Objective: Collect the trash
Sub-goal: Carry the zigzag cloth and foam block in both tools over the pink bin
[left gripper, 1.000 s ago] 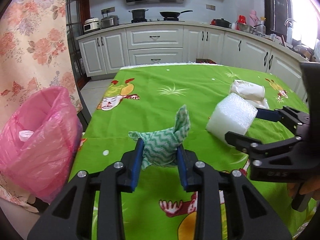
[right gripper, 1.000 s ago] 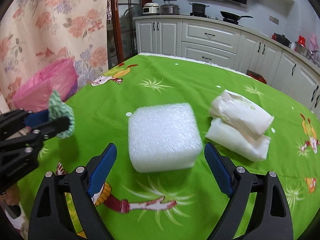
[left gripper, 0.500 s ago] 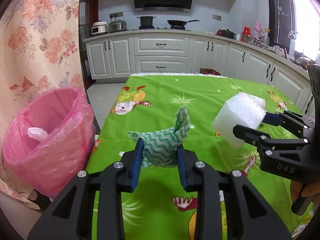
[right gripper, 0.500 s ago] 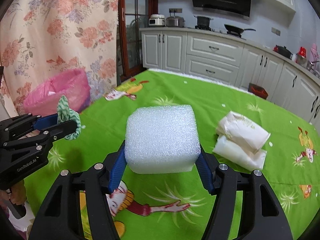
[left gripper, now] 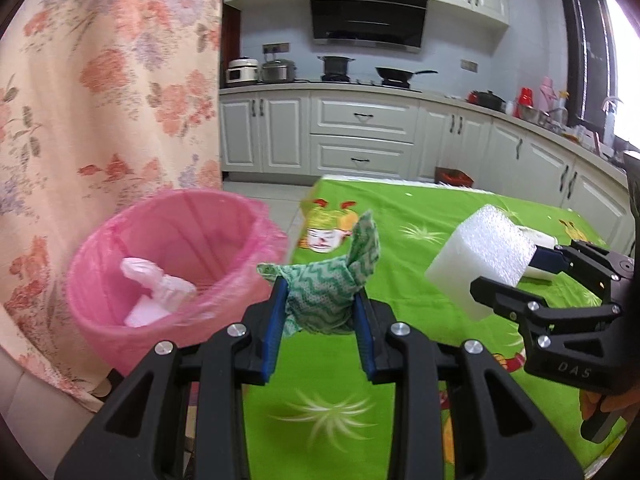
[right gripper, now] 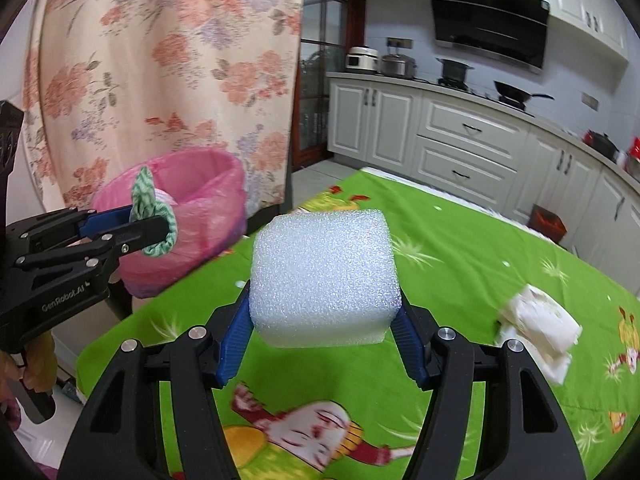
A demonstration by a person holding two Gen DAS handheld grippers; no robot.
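My left gripper (left gripper: 320,304) is shut on a crumpled green-and-white zigzag cloth (left gripper: 328,284), held in the air near the table's left edge, just right of the pink-lined bin (left gripper: 176,276). In the right wrist view that cloth (right gripper: 150,208) hangs in front of the bin (right gripper: 188,216). My right gripper (right gripper: 324,320) is shut on a white foam block (right gripper: 324,276), lifted clear of the green tablecloth (right gripper: 460,264). The same block (left gripper: 480,260) shows at the right of the left wrist view. Two white paper packets (right gripper: 540,324) lie on the table at the right.
The bin holds a pink knotted bag (left gripper: 156,284) and white scraps. A floral curtain (left gripper: 100,100) hangs behind the bin. White kitchen cabinets (left gripper: 360,140) with pots and a pan run along the far wall. A hand (right gripper: 36,364) grips the left tool's handle.
The right gripper closed on the foam block and lifted it off the table. Both grippers rose and swung left toward the bin, which now looks larger and nearer.
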